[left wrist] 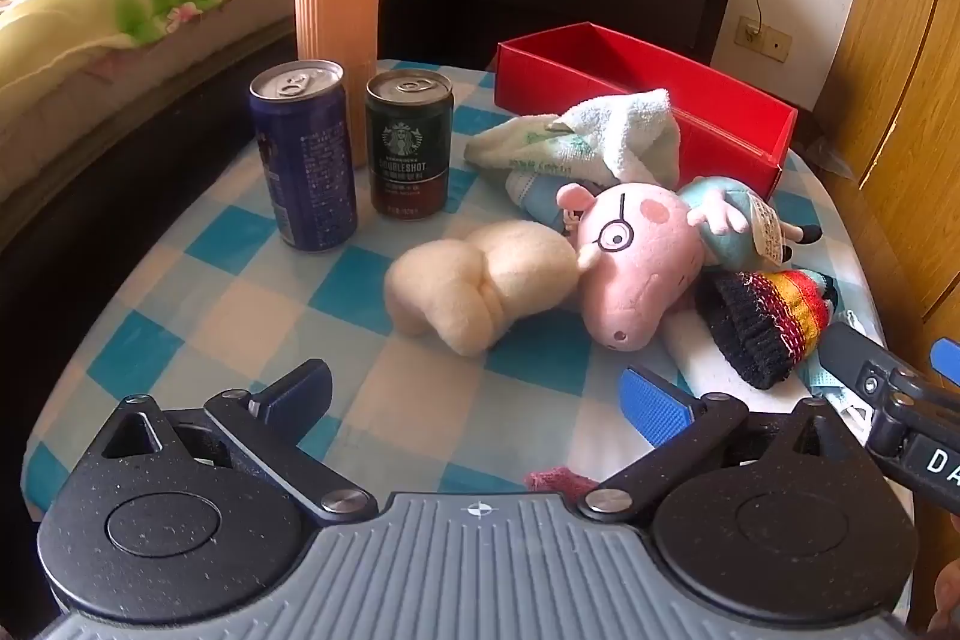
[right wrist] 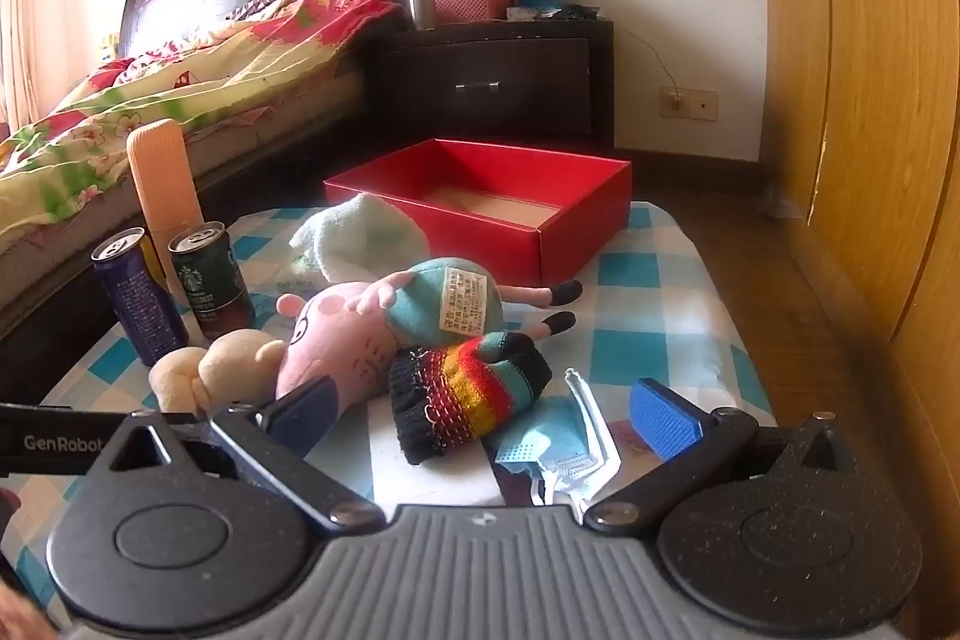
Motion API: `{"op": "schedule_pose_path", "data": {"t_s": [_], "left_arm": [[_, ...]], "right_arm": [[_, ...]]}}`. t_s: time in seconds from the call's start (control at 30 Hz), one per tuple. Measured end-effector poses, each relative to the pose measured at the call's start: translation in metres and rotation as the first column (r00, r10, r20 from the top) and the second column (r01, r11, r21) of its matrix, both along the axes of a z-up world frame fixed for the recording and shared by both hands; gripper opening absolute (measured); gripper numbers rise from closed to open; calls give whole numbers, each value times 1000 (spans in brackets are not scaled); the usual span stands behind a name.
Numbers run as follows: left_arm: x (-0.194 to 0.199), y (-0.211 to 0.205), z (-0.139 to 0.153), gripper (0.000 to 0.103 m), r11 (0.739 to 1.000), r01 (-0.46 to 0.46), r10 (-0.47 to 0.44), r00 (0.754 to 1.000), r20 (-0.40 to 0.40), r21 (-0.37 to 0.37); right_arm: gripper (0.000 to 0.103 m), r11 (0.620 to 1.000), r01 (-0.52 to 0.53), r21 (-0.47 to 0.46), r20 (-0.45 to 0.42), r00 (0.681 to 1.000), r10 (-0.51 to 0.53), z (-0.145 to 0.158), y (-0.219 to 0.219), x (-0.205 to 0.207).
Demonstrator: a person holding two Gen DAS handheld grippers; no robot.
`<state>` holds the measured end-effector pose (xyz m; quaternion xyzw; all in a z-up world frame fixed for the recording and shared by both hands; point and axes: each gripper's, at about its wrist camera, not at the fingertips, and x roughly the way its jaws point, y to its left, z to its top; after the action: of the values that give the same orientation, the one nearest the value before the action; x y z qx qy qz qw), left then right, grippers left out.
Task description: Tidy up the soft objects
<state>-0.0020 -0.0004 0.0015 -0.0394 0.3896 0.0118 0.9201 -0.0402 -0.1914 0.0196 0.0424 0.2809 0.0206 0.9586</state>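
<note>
Both tools are being held low over the blue-checked tablecloth [left wrist: 252,316], and nothing is being gripped: the left gripper [left wrist: 480,394] is being kept spread wide, and the right gripper [right wrist: 486,415] likewise. The pink pig plush [left wrist: 636,262] is lying in the middle, touching the cream plush [left wrist: 480,289] and the striped knitted glove [right wrist: 468,400]. A pale towel [left wrist: 588,136] is resting against the open red box [right wrist: 510,202] behind. A blue face mask [right wrist: 540,451] is lying just beside the glove. Two cans [left wrist: 354,154] are standing apart, upright.
</note>
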Motion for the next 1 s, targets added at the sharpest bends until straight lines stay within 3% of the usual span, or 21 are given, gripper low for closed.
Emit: {"op": "schedule_pose_path", "data": {"t_s": [1.0], "left_arm": [[3, -8, -7, 97, 1000, 19, -18, 999, -33, 17]], "right_arm": [[85, 998, 16, -53, 19, 1000, -15, -3, 8, 3]]}}
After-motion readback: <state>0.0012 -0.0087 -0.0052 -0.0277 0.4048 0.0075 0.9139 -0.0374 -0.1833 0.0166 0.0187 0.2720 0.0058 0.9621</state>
